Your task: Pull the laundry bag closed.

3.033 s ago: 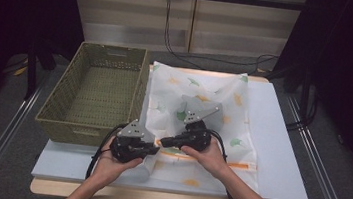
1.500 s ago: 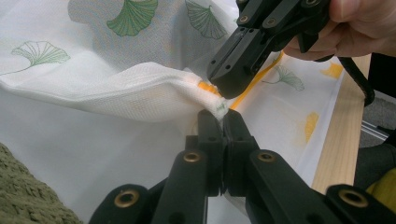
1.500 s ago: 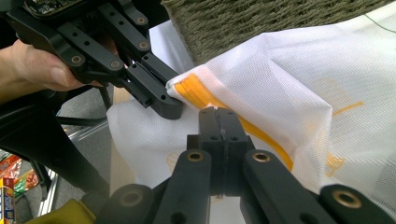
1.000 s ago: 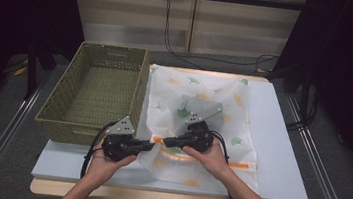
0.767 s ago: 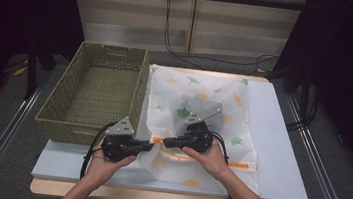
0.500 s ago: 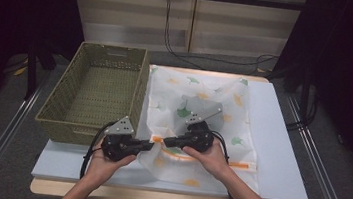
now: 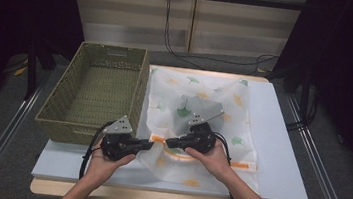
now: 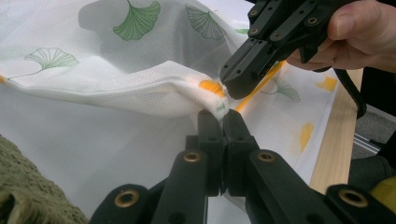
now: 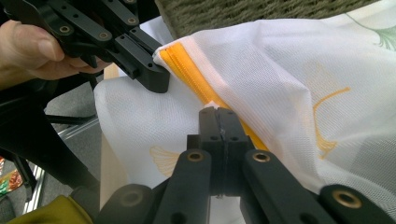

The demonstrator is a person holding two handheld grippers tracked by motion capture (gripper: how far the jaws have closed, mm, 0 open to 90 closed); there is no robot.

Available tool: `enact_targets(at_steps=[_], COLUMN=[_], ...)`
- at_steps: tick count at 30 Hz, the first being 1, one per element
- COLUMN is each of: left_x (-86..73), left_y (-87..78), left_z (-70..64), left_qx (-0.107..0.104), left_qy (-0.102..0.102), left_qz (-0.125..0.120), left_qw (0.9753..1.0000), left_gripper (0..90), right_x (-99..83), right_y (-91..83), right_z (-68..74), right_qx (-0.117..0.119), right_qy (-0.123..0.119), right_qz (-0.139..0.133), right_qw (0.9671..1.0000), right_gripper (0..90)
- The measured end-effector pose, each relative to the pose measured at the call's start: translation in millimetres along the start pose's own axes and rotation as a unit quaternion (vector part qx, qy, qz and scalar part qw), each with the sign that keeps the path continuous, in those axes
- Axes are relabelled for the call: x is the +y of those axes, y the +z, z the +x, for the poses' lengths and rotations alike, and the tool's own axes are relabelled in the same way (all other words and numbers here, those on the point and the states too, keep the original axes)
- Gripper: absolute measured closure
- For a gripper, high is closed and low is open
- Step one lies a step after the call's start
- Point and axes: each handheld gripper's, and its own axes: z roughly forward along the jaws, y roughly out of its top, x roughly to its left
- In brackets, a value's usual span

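Pale panelled wall point(image 7: 188, 25) behind, dark curtains either side — grey floor point(image 7: 5, 125) with metal rails point(image 7: 318, 161)

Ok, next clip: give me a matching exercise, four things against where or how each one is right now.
Things:
1. basket
2. mesh bag
3. left tool
4. zipper

States:
A. orange, along the bag's edge
B. shut on the bag's corner
C. left side of the table
D. white with leaf prints, spread on the table

Pairs: 1-C, 2-D, 3-B, 4-A
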Motion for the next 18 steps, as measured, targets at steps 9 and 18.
enact_targets(at_steps=[9, 18], left_x=[-1.5, -1.7], left_y=[-3.1, -5.3], left_z=[3.1, 4.0], left_qx=[0.000, 0.006], left_qy=[-0.001, -0.003], left_qz=[-0.003, -0.003], left_qw=[1.0000, 1.0000], left_gripper=[88.1, 88.0], right_x=[-3.8, -4.7], right_y=[-1.5, -3.1], right_z=[-4.7, -5.2], right_qx=[-0.002, -0.007], right_qy=[0.005, 0.007], right_qz=[0.002, 0.005], right_qw=[1.0000, 0.9999], right_gripper=[90.0, 90.0])
